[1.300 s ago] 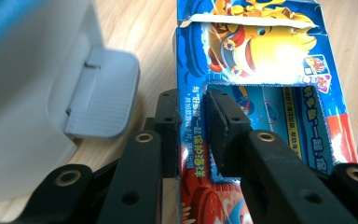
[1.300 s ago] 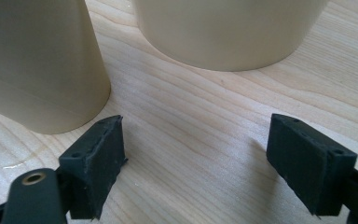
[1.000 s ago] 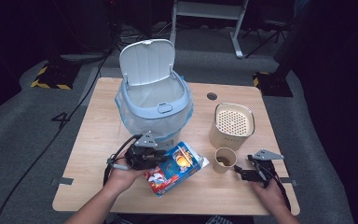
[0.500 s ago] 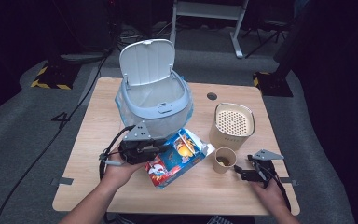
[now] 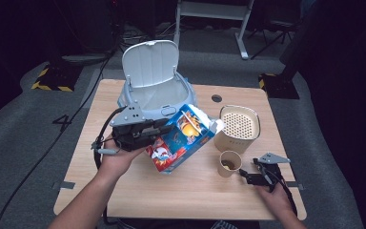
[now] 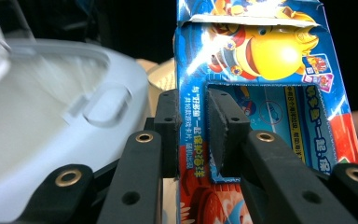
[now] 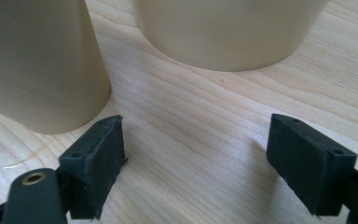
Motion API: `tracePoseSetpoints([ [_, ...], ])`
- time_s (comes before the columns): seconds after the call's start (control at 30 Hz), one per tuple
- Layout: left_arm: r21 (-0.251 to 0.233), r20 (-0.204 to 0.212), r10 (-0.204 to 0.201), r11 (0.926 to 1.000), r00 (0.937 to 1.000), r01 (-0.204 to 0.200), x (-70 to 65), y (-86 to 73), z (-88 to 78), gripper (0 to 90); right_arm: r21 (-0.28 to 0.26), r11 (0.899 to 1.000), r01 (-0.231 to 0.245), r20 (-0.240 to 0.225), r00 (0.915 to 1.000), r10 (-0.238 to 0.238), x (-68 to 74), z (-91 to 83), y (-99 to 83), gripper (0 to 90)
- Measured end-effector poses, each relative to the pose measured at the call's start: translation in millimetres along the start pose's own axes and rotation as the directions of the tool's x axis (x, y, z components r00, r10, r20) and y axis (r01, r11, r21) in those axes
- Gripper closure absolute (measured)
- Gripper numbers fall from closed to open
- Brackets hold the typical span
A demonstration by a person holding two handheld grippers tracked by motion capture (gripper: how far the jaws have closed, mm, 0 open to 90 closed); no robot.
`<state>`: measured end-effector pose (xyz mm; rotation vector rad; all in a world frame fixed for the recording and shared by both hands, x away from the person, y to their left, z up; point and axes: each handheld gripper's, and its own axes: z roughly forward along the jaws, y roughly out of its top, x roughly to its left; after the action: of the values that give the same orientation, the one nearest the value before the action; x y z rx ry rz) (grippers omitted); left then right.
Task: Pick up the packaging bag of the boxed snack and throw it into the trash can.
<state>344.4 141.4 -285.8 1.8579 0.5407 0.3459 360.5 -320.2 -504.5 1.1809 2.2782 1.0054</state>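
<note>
One glossy blue cardboard carton (image 5: 183,138), clamped in my left gripper (image 6: 193,133), hangs mid-frame; pouring into the small beige paper cup (image 5: 229,163) remains, my right gripper (image 7: 196,158) gaping empty.

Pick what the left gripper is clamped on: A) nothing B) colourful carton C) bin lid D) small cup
B: the left gripper has its pads closed on one wall of the colourful carton, held tilted above the table; the small cup stands free by the right gripper.
</note>
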Motion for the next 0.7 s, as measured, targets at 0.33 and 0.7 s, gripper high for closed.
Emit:
tracePoseSetpoints([
  [0.33,-0.075,-0.063,0.003,0.9972,0.9980,-0.007,11.6,31.5,-12.0,75.0,0.000,1.000,0.001,0.000,1.0000,-0.001,-0.1,0.0,0.0,19.0],
  [0.7,-0.163,-0.181,-0.036,0.9866,0.9827,0.006,35.5,52.8,-19.6,75.0,0.000,1.000,0.001,0.000,1.0000,-0.001,-0.1,0.0,0.0,19.0],
])
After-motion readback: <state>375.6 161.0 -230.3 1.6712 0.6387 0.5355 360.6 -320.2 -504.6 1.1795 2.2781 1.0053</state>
